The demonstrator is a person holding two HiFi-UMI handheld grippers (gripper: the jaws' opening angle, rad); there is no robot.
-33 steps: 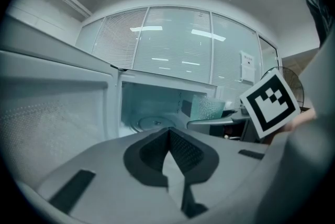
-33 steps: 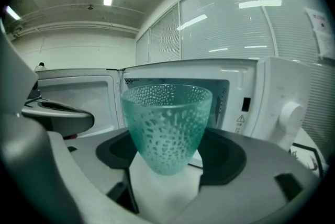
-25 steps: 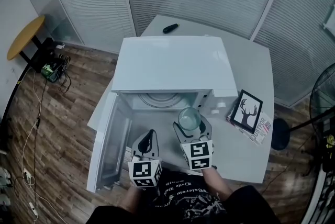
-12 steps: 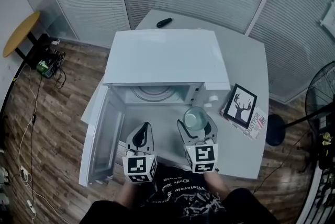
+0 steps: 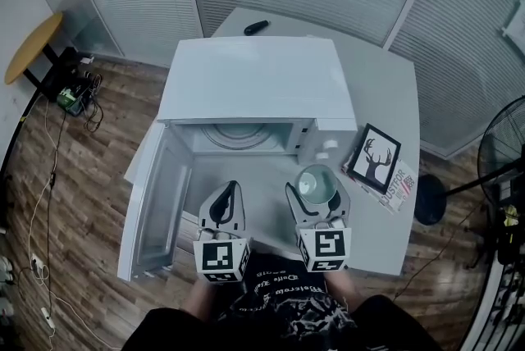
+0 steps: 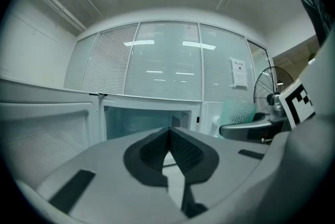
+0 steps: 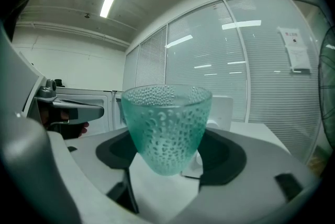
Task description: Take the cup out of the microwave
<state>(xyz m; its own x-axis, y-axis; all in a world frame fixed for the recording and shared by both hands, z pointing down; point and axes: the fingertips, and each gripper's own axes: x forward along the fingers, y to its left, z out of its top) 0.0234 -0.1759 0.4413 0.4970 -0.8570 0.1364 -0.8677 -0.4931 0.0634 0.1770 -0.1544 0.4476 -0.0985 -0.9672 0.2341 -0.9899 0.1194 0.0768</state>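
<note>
A pale green dimpled glass cup (image 7: 167,126) stands upright between the jaws of my right gripper (image 5: 318,192), which is shut on it. In the head view the cup (image 5: 316,184) hangs over the table in front of the microwave's control panel, outside the cavity. The white microwave (image 5: 258,87) has its door (image 5: 152,206) swung open to the left, with the turntable (image 5: 242,134) visible inside. My left gripper (image 5: 225,203) is shut on nothing in front of the open cavity (image 6: 141,118). The cup (image 6: 238,111) also shows at the right of the left gripper view.
A framed deer picture (image 5: 376,159) lies on a booklet at the table's right edge. A black remote (image 5: 256,28) sits behind the microwave. A fan (image 5: 500,152) stands on the floor at the right; a round side table (image 5: 31,46) and cables are at the left.
My right gripper has carried the cup back and to the right, away from the microwave opening. The left gripper has drawn back slightly with it.
</note>
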